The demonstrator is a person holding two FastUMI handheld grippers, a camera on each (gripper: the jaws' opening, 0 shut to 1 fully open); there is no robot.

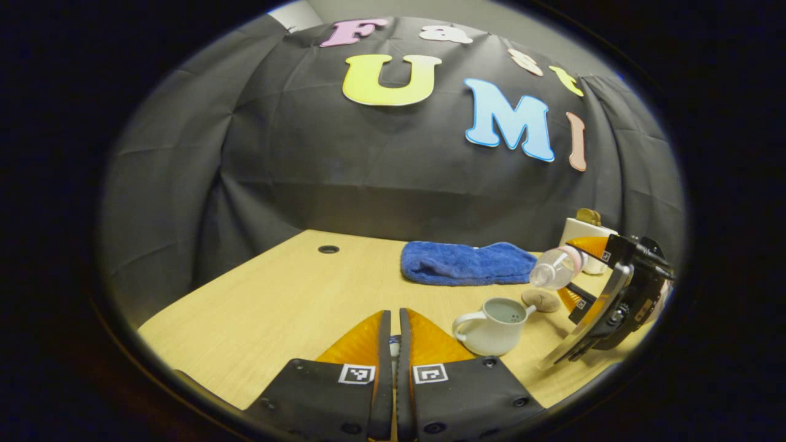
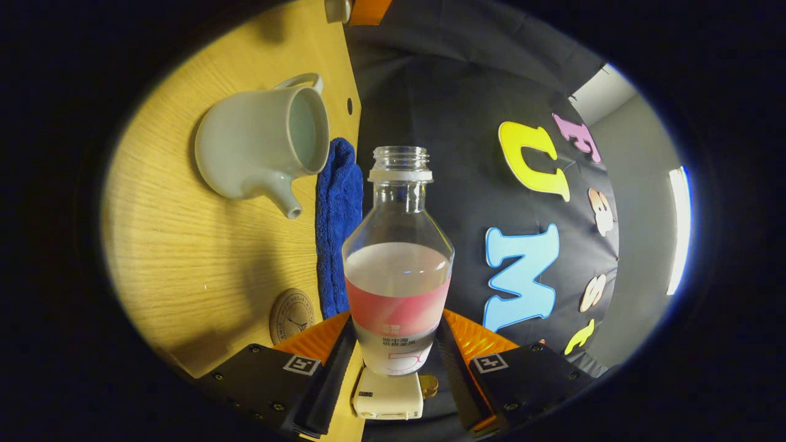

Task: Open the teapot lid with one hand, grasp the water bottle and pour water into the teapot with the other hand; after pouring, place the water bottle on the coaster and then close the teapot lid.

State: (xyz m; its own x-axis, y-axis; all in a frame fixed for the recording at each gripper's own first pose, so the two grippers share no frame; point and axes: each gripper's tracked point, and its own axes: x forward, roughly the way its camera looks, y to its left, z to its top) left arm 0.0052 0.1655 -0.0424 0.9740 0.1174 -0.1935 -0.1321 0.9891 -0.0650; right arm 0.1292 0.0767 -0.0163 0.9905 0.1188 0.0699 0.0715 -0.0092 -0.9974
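Observation:
The white teapot (image 1: 491,325) stands on the table with its lid off and its spout toward the round coaster (image 1: 540,299). My right gripper (image 1: 577,272) is shut on the uncapped water bottle (image 1: 556,267), tilted with its mouth above the teapot. In the right gripper view the bottle (image 2: 399,264) is about half full between the gripper's (image 2: 396,331) fingers, with the teapot (image 2: 258,147) and coaster (image 2: 292,316) to the left. My left gripper (image 1: 393,325) is shut left of the teapot, a small piece of the lid showing between its fingers. The lid (image 2: 336,8) shows at the top edge.
A folded blue towel (image 1: 466,263) lies behind the teapot near the back wall. A white box (image 1: 580,236) sits at the table's right back corner. A cable hole (image 1: 328,249) is in the wooden table (image 1: 264,307).

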